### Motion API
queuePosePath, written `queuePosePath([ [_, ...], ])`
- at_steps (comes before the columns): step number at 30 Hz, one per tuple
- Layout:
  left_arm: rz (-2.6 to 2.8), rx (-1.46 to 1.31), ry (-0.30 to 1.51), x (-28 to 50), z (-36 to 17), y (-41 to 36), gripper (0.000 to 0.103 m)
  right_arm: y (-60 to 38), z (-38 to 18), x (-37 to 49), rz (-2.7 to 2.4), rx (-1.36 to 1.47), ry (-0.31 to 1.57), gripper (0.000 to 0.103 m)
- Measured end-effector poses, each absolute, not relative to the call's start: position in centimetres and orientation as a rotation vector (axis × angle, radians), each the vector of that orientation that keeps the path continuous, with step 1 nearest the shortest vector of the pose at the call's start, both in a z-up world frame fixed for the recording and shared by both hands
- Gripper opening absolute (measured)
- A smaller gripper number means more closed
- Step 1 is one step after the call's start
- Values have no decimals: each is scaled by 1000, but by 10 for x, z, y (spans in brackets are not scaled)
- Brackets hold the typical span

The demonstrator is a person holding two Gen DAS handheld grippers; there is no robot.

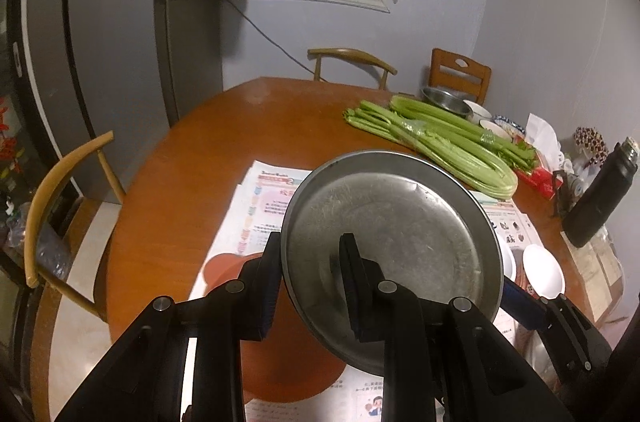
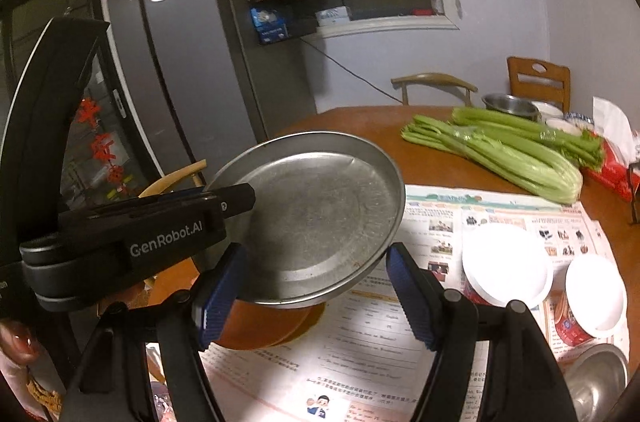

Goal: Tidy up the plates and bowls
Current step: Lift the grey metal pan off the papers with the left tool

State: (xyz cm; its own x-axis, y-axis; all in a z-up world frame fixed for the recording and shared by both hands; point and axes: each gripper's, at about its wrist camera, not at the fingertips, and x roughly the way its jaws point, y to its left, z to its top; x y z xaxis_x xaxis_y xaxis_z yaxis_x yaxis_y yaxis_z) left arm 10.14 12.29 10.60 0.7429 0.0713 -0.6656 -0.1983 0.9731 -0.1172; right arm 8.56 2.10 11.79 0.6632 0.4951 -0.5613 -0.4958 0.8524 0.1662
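Observation:
My left gripper (image 1: 310, 264) is shut on the rim of a round steel plate (image 1: 394, 222) and holds it tilted above the table. In the right wrist view the same steel plate (image 2: 316, 214) hangs over an orange plate (image 2: 264, 326) lying on newspaper, with the left gripper's body (image 2: 132, 238) at its left rim. My right gripper (image 2: 316, 298) is open and empty, its blue-padded fingers (image 2: 218, 296) on either side of the plate's near edge, just below it. Two white bowls with red outsides (image 2: 506, 262) (image 2: 596, 294) stand to the right.
The round wooden table (image 1: 240, 126) carries newspaper sheets (image 2: 500, 218), celery bunches (image 1: 440, 138), a steel bowl (image 1: 446, 100), small bowls (image 1: 496, 124), a black bottle (image 1: 600, 194) and a steel dish (image 2: 600, 374). Chairs (image 1: 60, 198) stand around; a grey fridge (image 2: 180, 70) stands at left.

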Motion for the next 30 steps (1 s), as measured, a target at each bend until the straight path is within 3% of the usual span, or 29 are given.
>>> queuePosePath([
  [13,173,-218,708,75,105,144,29,45,128,71,602,-60,613,72],
  [30,203,-271,792,79,50,163,29,67,82,86,640,-107,722,72],
])
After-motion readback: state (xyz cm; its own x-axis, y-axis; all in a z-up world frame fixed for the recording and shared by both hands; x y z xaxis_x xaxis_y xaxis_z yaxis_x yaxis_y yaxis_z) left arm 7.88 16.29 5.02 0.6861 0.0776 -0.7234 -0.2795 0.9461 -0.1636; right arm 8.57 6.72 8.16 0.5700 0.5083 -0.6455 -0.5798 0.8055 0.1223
